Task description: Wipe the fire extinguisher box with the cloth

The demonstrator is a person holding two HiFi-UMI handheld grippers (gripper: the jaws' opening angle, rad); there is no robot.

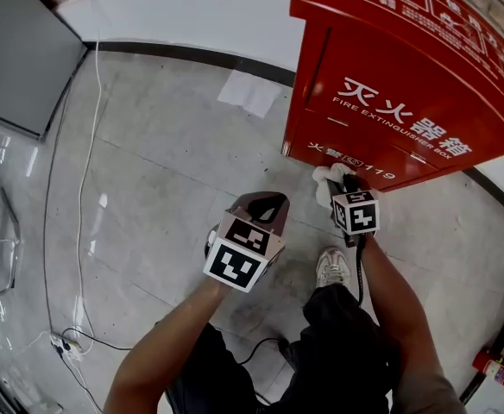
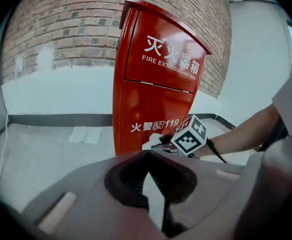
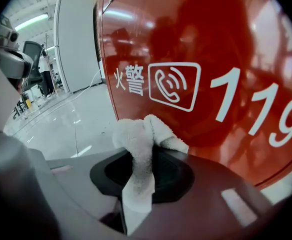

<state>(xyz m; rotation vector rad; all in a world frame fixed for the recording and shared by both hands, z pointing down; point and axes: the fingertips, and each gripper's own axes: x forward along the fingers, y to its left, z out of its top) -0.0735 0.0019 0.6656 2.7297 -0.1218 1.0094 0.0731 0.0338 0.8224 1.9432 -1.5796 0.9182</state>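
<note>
While the right hand-held gripper (image 1: pixel 345 182) pinches the cloth (image 3: pixel 138 134) against the fire extinguisher box (image 1: pixel 390 76), low near the 119 print, wiping looks under way. Left hand-held gripper (image 2: pixel 151 179): jaws together, empty. Next move likely needs a pressed sweep across the panel.

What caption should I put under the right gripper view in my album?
Right gripper holding a white cloth by the 119 print on the red fire extinguisher box.
</note>
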